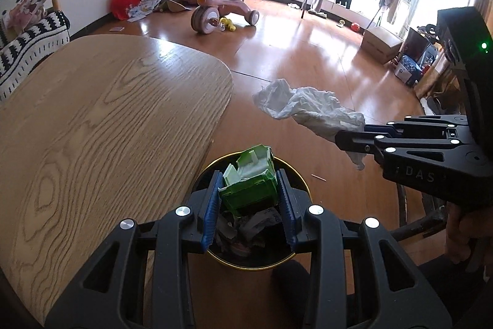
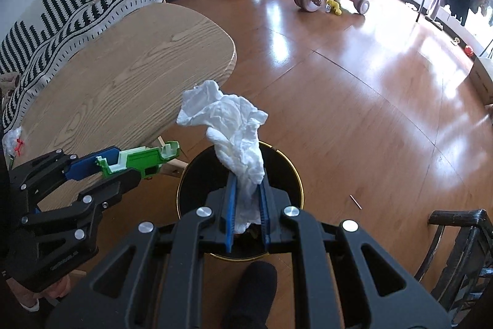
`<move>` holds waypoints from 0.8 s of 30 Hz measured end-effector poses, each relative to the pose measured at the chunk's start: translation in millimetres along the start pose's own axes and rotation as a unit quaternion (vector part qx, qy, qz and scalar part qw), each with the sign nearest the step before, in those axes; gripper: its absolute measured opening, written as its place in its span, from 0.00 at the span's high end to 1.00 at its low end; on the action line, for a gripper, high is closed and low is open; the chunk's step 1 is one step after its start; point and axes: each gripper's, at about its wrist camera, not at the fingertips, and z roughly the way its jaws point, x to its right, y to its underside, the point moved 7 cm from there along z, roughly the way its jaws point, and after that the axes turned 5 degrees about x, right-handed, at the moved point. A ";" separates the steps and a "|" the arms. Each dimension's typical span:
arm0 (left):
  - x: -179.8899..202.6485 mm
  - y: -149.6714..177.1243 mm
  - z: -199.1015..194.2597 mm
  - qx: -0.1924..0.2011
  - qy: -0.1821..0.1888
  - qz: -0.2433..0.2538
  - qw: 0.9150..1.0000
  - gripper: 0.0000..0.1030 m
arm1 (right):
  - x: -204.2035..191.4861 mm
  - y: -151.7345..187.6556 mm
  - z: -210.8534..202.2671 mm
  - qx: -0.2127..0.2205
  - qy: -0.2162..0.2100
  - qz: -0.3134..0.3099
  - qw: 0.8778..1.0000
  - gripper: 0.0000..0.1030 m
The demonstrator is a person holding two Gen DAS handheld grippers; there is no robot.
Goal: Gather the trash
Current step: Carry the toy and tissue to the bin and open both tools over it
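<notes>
My left gripper (image 1: 249,178) is shut on a crushed green carton (image 1: 249,178) and holds it right above the black trash bin with a gold rim (image 1: 295,171), which holds crumpled paper. In the right wrist view the left gripper (image 2: 144,162) with the green carton (image 2: 138,161) sits left of the bin (image 2: 277,162). My right gripper (image 2: 248,178) is shut on a crumpled white tissue (image 2: 231,125) above the bin. In the left wrist view the right gripper (image 1: 342,141) holds the tissue (image 1: 308,107) to the right of the bin.
A light wooden table (image 1: 92,128) stands left of the bin. A striped sofa (image 2: 61,8) is behind it. A pink tricycle (image 1: 222,5) stands on the wood floor. A dark chair (image 2: 456,252) is at the right. A small stick (image 2: 356,202) lies on the floor.
</notes>
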 end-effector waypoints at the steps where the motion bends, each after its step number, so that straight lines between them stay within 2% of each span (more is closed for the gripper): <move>1: -2.7 -2.9 2.1 -0.002 0.002 -0.001 1.000 0.66 | -0.7 -0.3 -0.1 0.000 0.000 0.000 1.000 0.86; 5: -2.1 1.4 8.3 -0.012 0.010 -0.002 1.000 0.66 | 1.0 -2.3 2.4 -0.003 0.001 -0.001 1.000 0.86; 6: -1.9 2.6 9.4 -0.014 0.011 0.000 1.000 0.63 | 0.8 -2.5 3.4 -0.004 0.001 -0.001 1.000 0.86; 7: -0.8 3.3 10.7 -0.017 0.012 0.001 1.000 0.48 | 5.1 -1.5 4.3 -0.009 0.001 0.000 1.000 0.83; 8: -0.8 3.3 11.0 -0.016 0.011 0.001 1.000 0.40 | 6.3 -1.6 5.0 -0.011 0.003 0.002 1.000 0.68; 9: -0.7 2.7 10.1 -0.010 0.008 0.001 1.000 0.26 | 8.3 -2.2 5.0 -0.010 0.003 0.004 1.000 0.55; 10: -0.3 1.8 9.1 -0.006 0.007 0.002 1.000 0.24 | 9.9 -4.0 3.4 -0.005 0.003 0.005 1.000 0.31; 11: -0.2 1.8 8.8 -0.006 0.008 0.002 1.000 0.24 | 10.4 -6.0 0.0 0.005 0.003 0.004 1.000 0.28; 20: -10.7 4.2 4.9 -0.009 -0.001 -0.004 1.000 0.24 | 4.7 -9.7 -3.0 0.016 -0.004 0.005 1.000 0.28; 24: -21.5 2.7 -8.6 0.001 -0.012 -0.015 1.000 0.17 | -2.9 -13.8 -3.9 0.022 -0.010 0.002 1.000 0.28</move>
